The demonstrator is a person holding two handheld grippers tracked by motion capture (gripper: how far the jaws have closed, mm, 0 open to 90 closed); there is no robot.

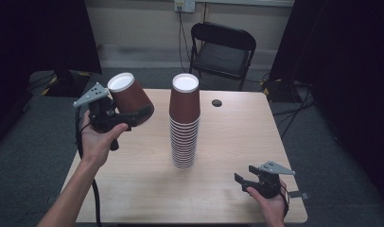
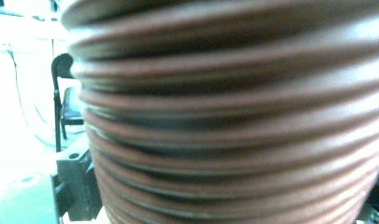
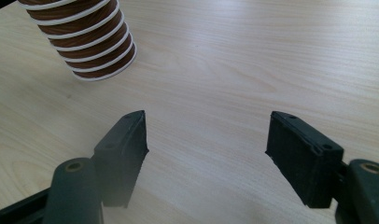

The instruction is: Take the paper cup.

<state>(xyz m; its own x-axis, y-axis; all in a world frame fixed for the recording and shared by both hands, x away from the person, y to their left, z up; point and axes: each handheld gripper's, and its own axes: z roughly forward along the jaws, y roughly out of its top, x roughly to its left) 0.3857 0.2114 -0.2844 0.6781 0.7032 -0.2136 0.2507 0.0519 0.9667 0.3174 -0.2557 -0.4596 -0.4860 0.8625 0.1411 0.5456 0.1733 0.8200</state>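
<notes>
Pale wooden table point(image 1: 237, 142), folding chair point(image 1: 222, 47) beyond it, dark curtains either side. Item: stack of brown paper cups point(image 1: 184, 125), upside down at the table's middle. Item: single brown cup point(image 1: 128, 97), tilted, raised over the table's left edge, its rim clamped in my left gripper point(image 1: 133, 116). Item: my right gripper point(image 1: 242, 182), low near the table's front right, jaws spread wide, grasping nothing; bare wood between them.
</notes>
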